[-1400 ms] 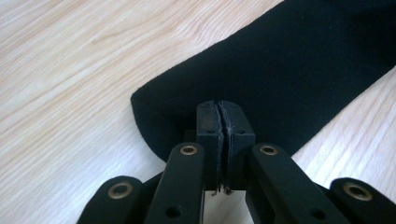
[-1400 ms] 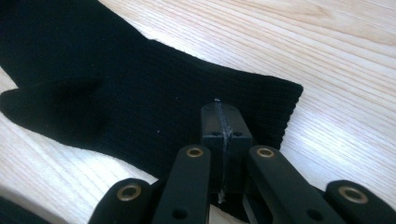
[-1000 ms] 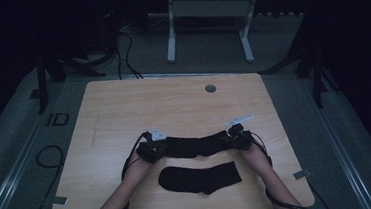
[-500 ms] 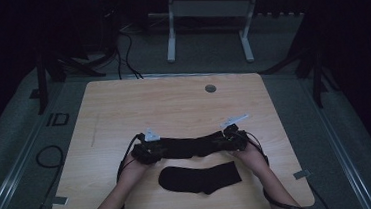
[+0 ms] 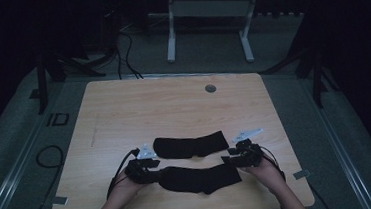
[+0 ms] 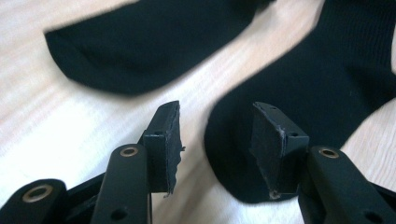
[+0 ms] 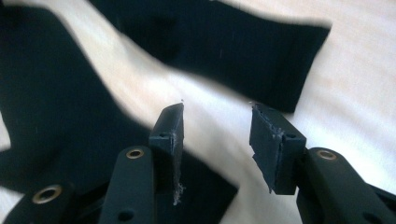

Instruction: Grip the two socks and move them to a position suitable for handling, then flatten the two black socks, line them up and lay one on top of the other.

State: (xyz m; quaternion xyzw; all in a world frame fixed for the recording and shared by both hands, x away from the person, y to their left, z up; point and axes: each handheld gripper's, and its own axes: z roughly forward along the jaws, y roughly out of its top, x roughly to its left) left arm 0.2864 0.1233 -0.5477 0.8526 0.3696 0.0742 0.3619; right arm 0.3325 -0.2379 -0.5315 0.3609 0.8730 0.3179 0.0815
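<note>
Two black socks lie flat and parallel on the wooden table (image 5: 123,109). The far sock (image 5: 190,145) shows its toe (image 6: 140,46) in the left gripper view and its cuff (image 7: 243,46) in the right gripper view. The near sock (image 5: 199,178) lies just in front of the person. My left gripper (image 5: 153,164) (image 6: 215,121) hovers at the near sock's toe end (image 6: 299,93); its jaws have just been opening and the pads press on nothing. My right gripper (image 5: 229,160) (image 7: 217,121) stands at the near sock's cuff end (image 7: 56,116), jaws likewise just opened, bare table between them.
A round grommet (image 5: 210,88) sits near the table's far edge. Behind the table stands a white metal frame (image 5: 206,12), with cables on the floor at the left (image 5: 47,155). Forearms come in from the bottom edge.
Both grippers have let go of the far sock's ends and drawn back toward the person, to the near sock's ends. The far sock now lies flat on the table.
</note>
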